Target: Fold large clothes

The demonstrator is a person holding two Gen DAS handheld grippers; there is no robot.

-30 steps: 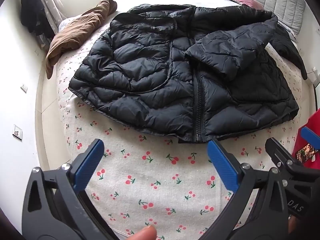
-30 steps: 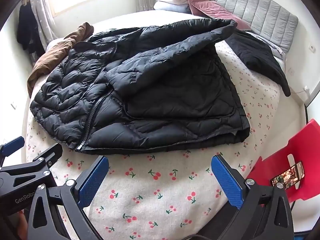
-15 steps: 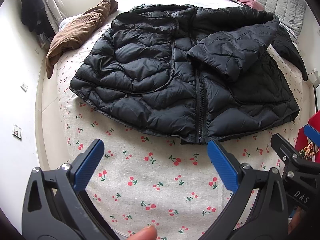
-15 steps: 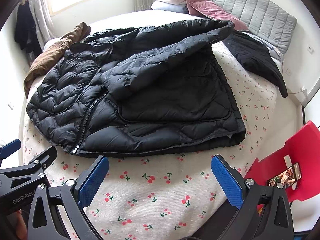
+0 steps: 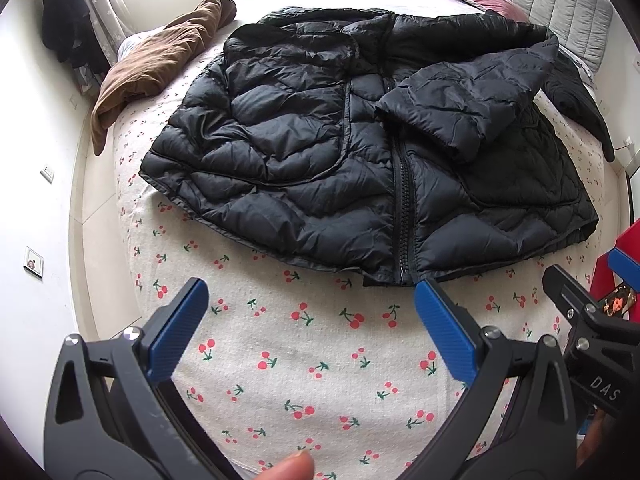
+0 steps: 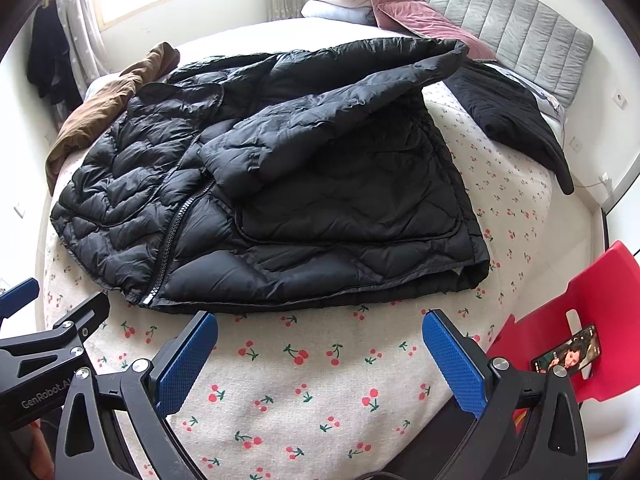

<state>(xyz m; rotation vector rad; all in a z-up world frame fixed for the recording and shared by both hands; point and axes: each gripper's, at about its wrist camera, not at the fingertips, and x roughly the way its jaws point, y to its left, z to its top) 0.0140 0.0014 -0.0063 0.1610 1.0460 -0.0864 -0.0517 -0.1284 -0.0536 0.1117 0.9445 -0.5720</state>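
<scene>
A black quilted puffer jacket (image 5: 304, 160) lies flat on the cherry-print bed sheet (image 5: 320, 360), zipped, hem toward me. Its right sleeve (image 5: 468, 108) is folded in across the chest; it also shows in the right wrist view (image 6: 320, 128). My left gripper (image 5: 310, 320) is open and empty over the sheet, just short of the hem near the zipper end. My right gripper (image 6: 320, 352) is open and empty, just short of the jacket (image 6: 280, 216) hem on its right half. Each gripper shows at the edge of the other's view.
A brown garment (image 5: 156, 72) lies at the bed's far left. Another black garment (image 6: 516, 120) lies at the far right by the grey headboard (image 6: 500, 28) and pillows. A red chair (image 6: 576, 320) with a phone on it stands at the right of the bed.
Both grippers have drawn slightly closer to the jacket's hem and shifted a little. The jacket has not moved. Both stay open.
</scene>
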